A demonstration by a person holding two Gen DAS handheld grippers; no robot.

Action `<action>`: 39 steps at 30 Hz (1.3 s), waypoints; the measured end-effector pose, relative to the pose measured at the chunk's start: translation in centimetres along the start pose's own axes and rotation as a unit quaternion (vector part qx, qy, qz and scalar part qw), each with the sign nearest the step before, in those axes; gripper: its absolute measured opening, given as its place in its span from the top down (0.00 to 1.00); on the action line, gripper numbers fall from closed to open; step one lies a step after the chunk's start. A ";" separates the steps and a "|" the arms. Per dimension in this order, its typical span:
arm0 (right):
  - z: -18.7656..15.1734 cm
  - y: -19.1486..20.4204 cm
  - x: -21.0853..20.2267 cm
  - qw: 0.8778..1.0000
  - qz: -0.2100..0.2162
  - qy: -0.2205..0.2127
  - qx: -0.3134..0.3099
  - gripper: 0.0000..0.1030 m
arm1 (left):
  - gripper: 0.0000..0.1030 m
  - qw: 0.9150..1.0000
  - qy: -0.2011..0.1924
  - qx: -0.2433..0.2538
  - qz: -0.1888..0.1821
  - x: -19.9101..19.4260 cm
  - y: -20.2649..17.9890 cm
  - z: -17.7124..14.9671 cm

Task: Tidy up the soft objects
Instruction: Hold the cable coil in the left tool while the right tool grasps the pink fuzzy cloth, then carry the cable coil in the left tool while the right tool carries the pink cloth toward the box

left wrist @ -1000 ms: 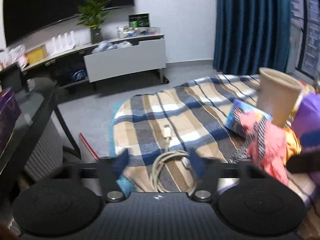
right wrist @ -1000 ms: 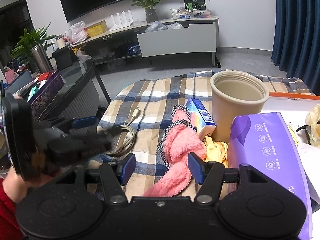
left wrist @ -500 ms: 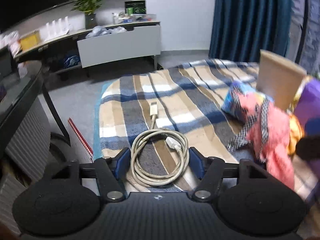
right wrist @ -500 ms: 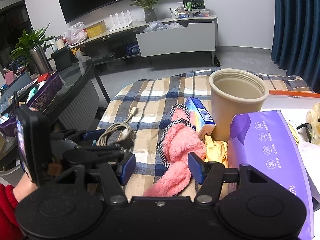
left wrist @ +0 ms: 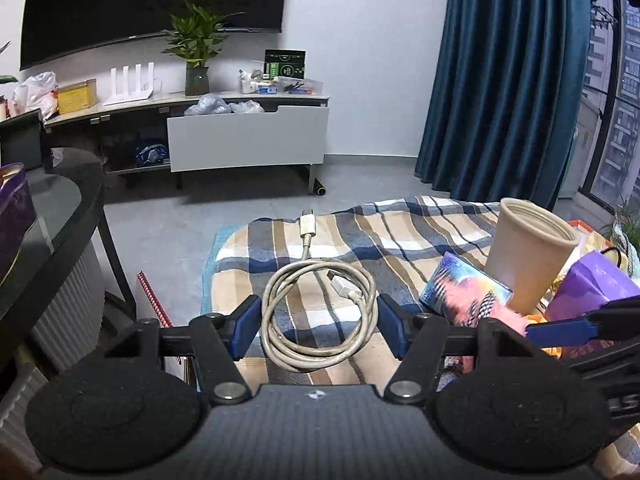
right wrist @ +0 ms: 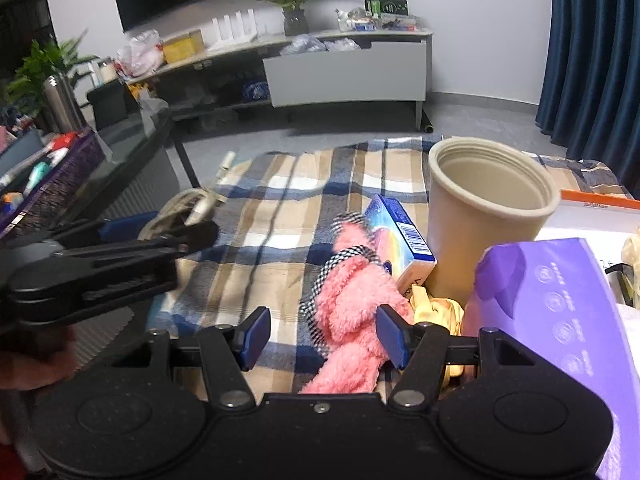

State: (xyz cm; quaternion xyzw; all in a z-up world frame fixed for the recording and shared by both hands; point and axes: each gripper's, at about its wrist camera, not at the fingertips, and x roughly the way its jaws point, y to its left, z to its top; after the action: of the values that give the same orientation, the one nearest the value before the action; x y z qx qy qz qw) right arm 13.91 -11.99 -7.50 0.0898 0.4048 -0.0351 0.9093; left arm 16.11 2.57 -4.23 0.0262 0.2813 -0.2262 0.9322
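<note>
A coiled grey-white USB cable (left wrist: 320, 312) lies between the fingers of my left gripper (left wrist: 318, 330), which is open around it, above the plaid blanket (left wrist: 384, 240). A pink fluffy cloth with checked trim (right wrist: 352, 308) lies on the blanket in front of my right gripper (right wrist: 324, 334), which is open and empty just over the cloth's near end. The left gripper shows at the left of the right wrist view (right wrist: 120, 256), with the cable (right wrist: 184, 208) by it. A yellow cloth (right wrist: 432, 306) lies beside the pink one.
A beige cup (right wrist: 484, 208) stands behind the cloths, with a colourful small box (right wrist: 400, 240) leaning by it and a purple tissue pack (right wrist: 560, 304) at the right. A dark glass table (left wrist: 44, 232) stands at the left. A TV cabinet (left wrist: 244, 136) lines the far wall.
My left gripper has lifted and turned, and the coiled cable now sits higher between its fingers. My right gripper has moved closer over the pink cloth.
</note>
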 end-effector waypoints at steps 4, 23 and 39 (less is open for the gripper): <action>0.1 0.7 1.8 0.999 -0.034 0.003 -0.035 0.25 | 0.38 1.000 0.001 -0.003 0.008 0.2 0.0 0.2; 1.9 -0.1 -4.9 0.996 -0.005 -0.080 -0.039 0.75 | 0.39 0.999 -0.023 -0.023 0.028 -3.2 -2.4 1.4; 4.9 -3.9 -14.3 0.987 0.051 -0.152 0.009 0.75 | 0.39 0.995 -0.047 -0.050 0.065 -8.1 -5.2 4.0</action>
State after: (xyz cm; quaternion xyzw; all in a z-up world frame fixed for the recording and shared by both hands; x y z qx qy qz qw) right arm 7.44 -16.89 5.80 0.1119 0.2570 -0.0057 0.9599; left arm 9.86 0.50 3.92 -0.0130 0.2455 -0.1516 0.9574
